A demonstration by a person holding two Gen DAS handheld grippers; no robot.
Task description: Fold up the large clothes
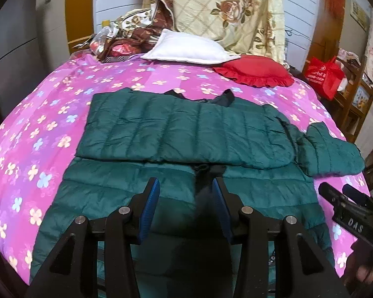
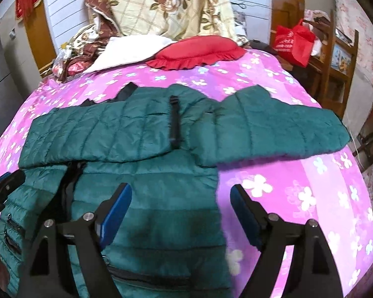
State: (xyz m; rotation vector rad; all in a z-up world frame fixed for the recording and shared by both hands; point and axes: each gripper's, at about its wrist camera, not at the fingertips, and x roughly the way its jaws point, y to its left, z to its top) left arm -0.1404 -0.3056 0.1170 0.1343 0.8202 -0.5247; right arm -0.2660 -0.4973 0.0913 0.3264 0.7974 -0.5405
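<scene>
A dark green quilted jacket [image 1: 161, 129] [image 2: 149, 198] lies flat on the pink flowered bedspread [image 1: 37, 124] [image 2: 298, 186]. Its far part is folded over in a band, and one sleeve [image 1: 330, 149] [image 2: 273, 129] sticks out to the right. My left gripper [image 1: 185, 191] hovers over the jacket's near middle by the black zipper, jaws apart with nothing between the blue pads. My right gripper [image 2: 180, 196] stands wide open over the jacket's right edge, one finger above the jacket and the other above the bedspread. Each gripper shows at the edge of the other's view [image 1: 345, 198] [image 2: 2, 188].
At the head of the bed lie a white pillow [image 1: 186, 49], a red ruffled cushion [image 1: 256, 72] and a heaped cream floral quilt [image 1: 223, 7]. A red bag [image 1: 323, 74] sits on a wooden shelf [image 1: 355, 104] to the right. Grey cabinets stand on the left.
</scene>
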